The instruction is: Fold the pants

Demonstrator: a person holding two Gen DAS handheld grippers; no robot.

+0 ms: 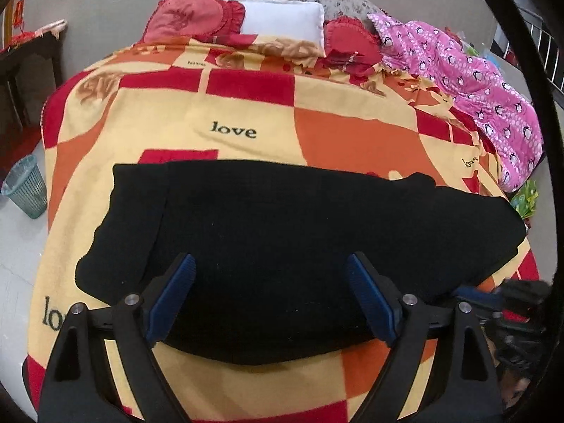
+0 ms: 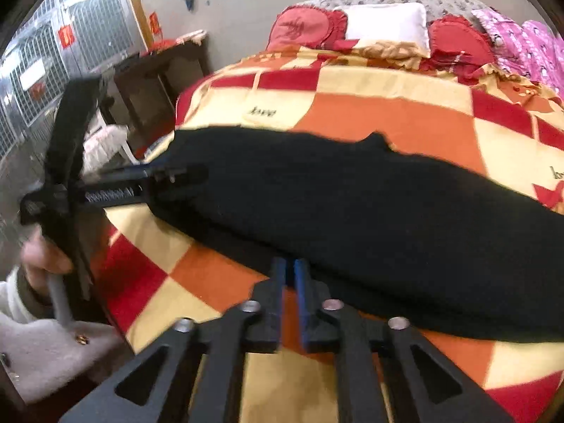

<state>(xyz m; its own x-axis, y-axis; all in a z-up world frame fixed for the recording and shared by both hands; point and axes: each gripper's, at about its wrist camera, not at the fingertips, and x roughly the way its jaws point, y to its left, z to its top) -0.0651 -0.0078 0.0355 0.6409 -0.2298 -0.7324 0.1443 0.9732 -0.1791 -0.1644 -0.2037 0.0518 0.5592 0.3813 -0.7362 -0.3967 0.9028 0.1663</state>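
Observation:
The black pants lie flat across a checked red, orange and yellow blanket on a bed; they also show in the right wrist view. My left gripper is open wide, its blue pads hovering above the near edge of the pants. My right gripper has its pads nearly together at the near hem of the pants; whether cloth is pinched is not visible. The left gripper shows in the right wrist view at the pants' left end.
Red frilled pillows, a white pillow and a pink penguin quilt lie at the bed's head and right side. A green mesh bin stands on the floor left. A dark wooden table stands beside the bed.

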